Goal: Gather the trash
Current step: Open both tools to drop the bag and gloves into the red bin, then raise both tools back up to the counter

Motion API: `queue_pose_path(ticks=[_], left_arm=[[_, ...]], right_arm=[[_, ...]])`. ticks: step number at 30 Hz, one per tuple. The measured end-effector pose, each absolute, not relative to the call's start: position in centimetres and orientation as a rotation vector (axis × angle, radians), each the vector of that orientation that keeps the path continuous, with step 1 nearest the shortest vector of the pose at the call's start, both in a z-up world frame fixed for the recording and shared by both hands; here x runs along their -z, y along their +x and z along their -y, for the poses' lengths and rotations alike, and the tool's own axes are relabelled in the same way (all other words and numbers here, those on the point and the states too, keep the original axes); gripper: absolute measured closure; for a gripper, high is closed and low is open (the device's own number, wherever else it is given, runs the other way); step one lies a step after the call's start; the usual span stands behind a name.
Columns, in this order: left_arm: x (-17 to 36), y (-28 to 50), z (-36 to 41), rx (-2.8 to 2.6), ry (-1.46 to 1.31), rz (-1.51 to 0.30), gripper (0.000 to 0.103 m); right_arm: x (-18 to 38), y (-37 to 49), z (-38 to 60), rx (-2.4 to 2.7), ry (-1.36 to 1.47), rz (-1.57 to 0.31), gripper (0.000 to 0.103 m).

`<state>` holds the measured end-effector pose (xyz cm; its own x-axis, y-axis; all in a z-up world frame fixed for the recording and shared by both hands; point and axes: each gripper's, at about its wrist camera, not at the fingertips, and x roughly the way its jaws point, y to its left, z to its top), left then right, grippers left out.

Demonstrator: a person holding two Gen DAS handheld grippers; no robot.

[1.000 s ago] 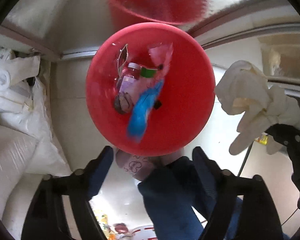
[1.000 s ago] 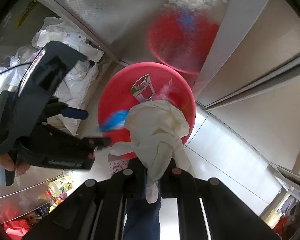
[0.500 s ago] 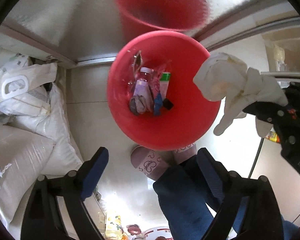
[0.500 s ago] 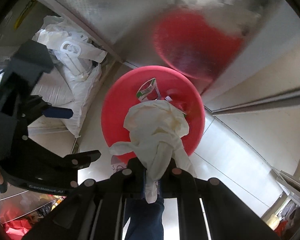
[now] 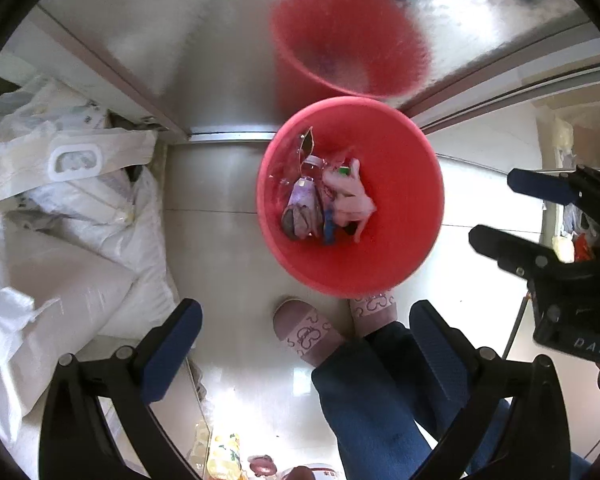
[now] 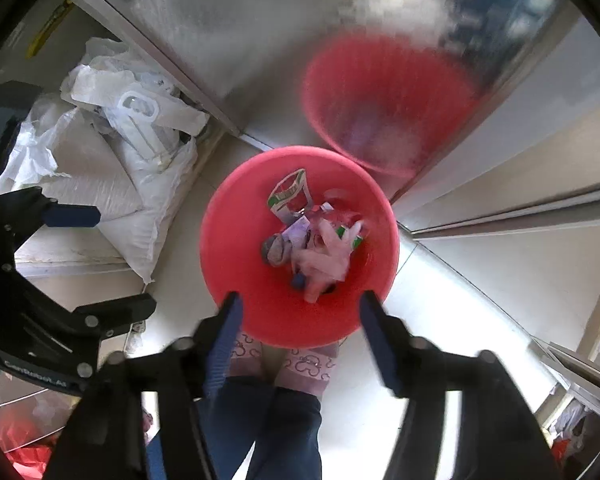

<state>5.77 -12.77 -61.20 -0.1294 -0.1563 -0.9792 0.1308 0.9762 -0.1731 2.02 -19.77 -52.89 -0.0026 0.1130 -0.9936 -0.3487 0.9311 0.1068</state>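
A red bin (image 5: 404, 240) stands on the pale floor below me, also in the right wrist view (image 6: 228, 264). Inside lie a bottle (image 5: 304, 204), a green-white wrapper (image 6: 290, 196), other scraps, and a white glove (image 5: 350, 202) on top, seen too in the right wrist view (image 6: 324, 256). My left gripper (image 5: 306, 336) is open and empty above the bin's near side. My right gripper (image 6: 300, 320) is open and empty over the bin; it also shows at the right edge of the left wrist view (image 5: 512, 208).
White sacks and bags (image 5: 60, 216) are piled on the left. A shiny metal door (image 5: 220, 40) behind the bin mirrors it. The person's slippers (image 5: 304, 332) and blue trouser legs (image 5: 380, 400) stand right at the bin's near rim.
My right gripper has opened and the white glove has dropped into the red bin. Both grippers have pulled back, so the bin looks smaller.
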Motion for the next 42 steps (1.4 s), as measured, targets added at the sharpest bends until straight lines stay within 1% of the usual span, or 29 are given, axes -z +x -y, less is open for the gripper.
queue_pose_path(ticks=[3, 6, 8, 10, 14, 19, 21, 22, 25, 28, 32, 36, 42], left_arm=[[58.3, 5.4, 12.5, 0.246, -0.018, -1.670, 0.000], [54.0, 5.0, 12.3, 0.252, -0.023, -1.649, 0.000], [50.6, 4.6, 12.0, 0.248, -0.028, -1.632, 0.000], [46.7, 4.1, 11.8, 0.235, -0.028, -1.594, 0.000], [38.5, 2.8, 11.1, 0.202, -0.036, -1.536, 0.000], [30.1, 1.0, 10.3, 0.156, -0.075, -1.468, 0.000], [27.0, 0.5, 10.2, 0.145, -0.068, -1.438, 0.000], [25.7, 0.3, 10.2, 0.139, -0.059, -1.419, 0.000], [21.8, 0.5, 10.2, 0.113, -0.045, -1.354, 0.000], [19.1, 1.0, 10.1, 0.113, -0.080, -1.315, 0.000], [16.3, 1.9, 9.9, 0.081, -0.068, -1.253, 0.000], [14.7, 3.2, 9.3, 0.084, -0.062, -1.231, 0.000], [11.9, 6.2, 7.7, 0.052, -0.017, -1.166, 0.000]], right_arm=[[50.9, 2.0, 19.6, -0.361, -0.186, -1.527, 0.033], [47.9, 1.9, 19.1, -0.352, -0.186, -1.520, 0.032], [44.7, 1.6, 18.9, -0.330, -0.191, -1.493, 0.032], [41.1, 1.4, 18.9, -0.322, -0.187, -1.457, 0.029], [33.4, 0.0, 19.2, -0.320, -0.208, -1.379, 0.028], [25.9, -1.8, 19.5, -0.352, -0.218, -1.344, 0.026], [23.1, -2.5, 19.0, -0.375, -0.245, -1.301, 0.019], [21.7, -2.8, 18.8, -0.393, -0.257, -1.276, 0.012], [18.5, -2.8, 18.6, -0.413, -0.242, -1.210, 0.008], [15.7, -1.9, 18.9, -0.406, -0.189, -1.156, 0.001], [13.0, -0.2, 19.2, -0.400, -0.164, -1.105, 0.001], [10.6, 1.0, 19.0, -0.401, -0.183, -1.043, 0.001], [9.2, 3.6, 18.2, -0.410, -0.183, -1.019, 0.001]])
